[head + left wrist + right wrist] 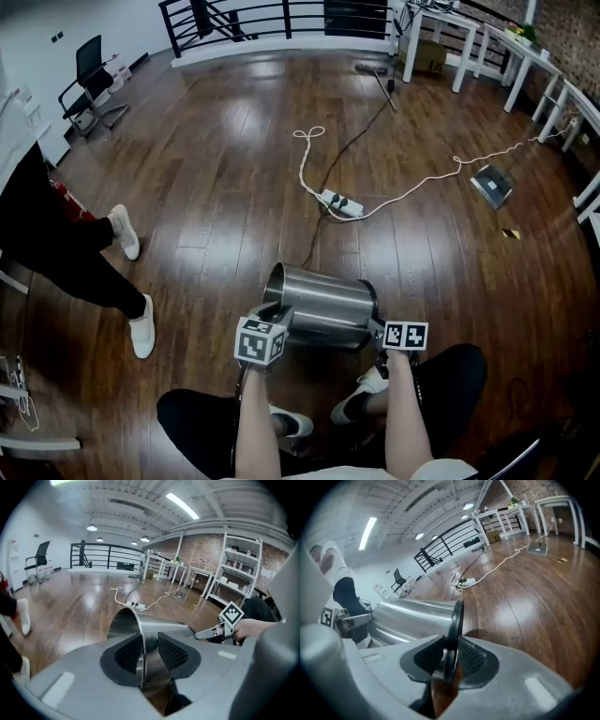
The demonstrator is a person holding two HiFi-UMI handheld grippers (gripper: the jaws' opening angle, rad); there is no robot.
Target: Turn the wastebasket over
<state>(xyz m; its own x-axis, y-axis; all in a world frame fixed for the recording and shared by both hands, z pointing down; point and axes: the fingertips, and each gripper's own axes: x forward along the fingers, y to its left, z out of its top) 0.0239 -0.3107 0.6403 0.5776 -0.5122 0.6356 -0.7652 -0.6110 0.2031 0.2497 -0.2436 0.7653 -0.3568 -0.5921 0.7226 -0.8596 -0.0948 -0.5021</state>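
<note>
Between the pads of the left tongs (149, 653) sits the thin steel wall at the open mouth of the wastebasket (140, 625), and the jaws are closed tight on it. The right tongs (449, 656) are likewise nearly closed, clamped on the dark ring at the wastebasket's base. From the head view the left tongs (277, 314) and the right tongs (380, 330) hold opposite ends of the wastebasket (323, 300), which lies on its side just ahead of the person's knees. Its mouth points away and to the left. What shows of its inside is bare shiny metal.

Under it spreads a dark, glossy wooden floor (206, 187). A power strip (340, 202) lies farther out, with a white cable (412, 192) snaking to the right. A bystander's white shoes (125, 232) stand at the left. Beyond them are a black office chair (89, 70), a black railing (281, 17) and white worktops (441, 19) along a brick wall (197, 550). A cardboard box (427, 56) stands under one worktop, its contents out of sight.
</note>
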